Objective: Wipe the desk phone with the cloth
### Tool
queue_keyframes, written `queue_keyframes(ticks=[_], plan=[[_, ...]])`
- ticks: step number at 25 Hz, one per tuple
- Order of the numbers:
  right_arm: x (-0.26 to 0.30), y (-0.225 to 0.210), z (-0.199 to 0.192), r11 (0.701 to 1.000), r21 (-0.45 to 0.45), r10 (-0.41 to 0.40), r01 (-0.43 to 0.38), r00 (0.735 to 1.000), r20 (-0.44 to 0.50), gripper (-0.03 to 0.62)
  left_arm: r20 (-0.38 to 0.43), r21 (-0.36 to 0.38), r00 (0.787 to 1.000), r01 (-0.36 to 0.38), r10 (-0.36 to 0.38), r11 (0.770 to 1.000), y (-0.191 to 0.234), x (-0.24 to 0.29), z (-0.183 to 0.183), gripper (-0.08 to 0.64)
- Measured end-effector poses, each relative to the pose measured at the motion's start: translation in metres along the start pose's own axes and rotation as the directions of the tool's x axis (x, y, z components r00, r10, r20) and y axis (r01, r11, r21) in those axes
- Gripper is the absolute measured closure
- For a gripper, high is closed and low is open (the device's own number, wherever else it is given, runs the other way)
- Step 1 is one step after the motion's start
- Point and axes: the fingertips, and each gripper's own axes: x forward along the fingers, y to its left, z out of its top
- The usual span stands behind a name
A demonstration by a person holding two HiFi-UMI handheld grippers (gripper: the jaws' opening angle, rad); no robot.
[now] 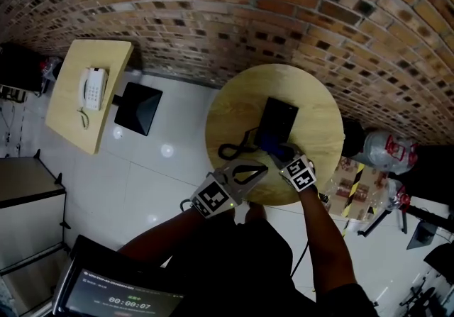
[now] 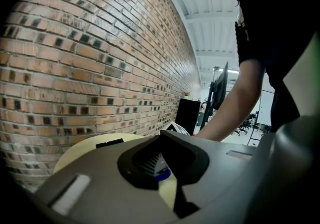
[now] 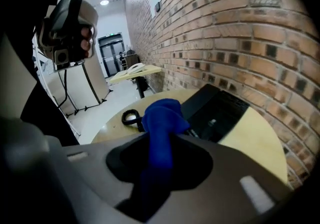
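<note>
Presently the right claw (image 3: 159,143) grips the blue cloth (image 3: 162,115), just before the desk phone (image 3: 217,110) at the centre of the table (image 3: 260,143); the left claw (image 2: 162,148) is closed and empty.

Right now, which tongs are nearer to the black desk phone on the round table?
Right. The right tongs, holding the blue cloth, are at the near edge of the desk phone. The left tongs are further back, beside the coiled cord.
</note>
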Motion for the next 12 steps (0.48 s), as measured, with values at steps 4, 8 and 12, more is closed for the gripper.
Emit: queue_keyframes(ticks=[4,8,12], plan=[[-0.033,-0.05,-0.017,0.99,0.075,-0.119,0.118,0.993,0.01,0.492,0.001,0.007,1.0,0.031,-0.031,1.0,-0.007,0.011,0.003,0.558],[-0.064,-0.095,-0.046,0.967,0.15,-0.209,0.207,0.978,-0.001,0.492,-0.007,0.006,0.999,0.053,-0.053,0.999,-0.013,0.025,0.003,0.558],[-0.085,-0.129,-0.07,0.941,0.205,-0.271,0.271,0.962,-0.028,0.492,-0.017,-0.002,0.998,0.064,-0.065,0.998,-0.017,0.035,-0.001,0.558]])
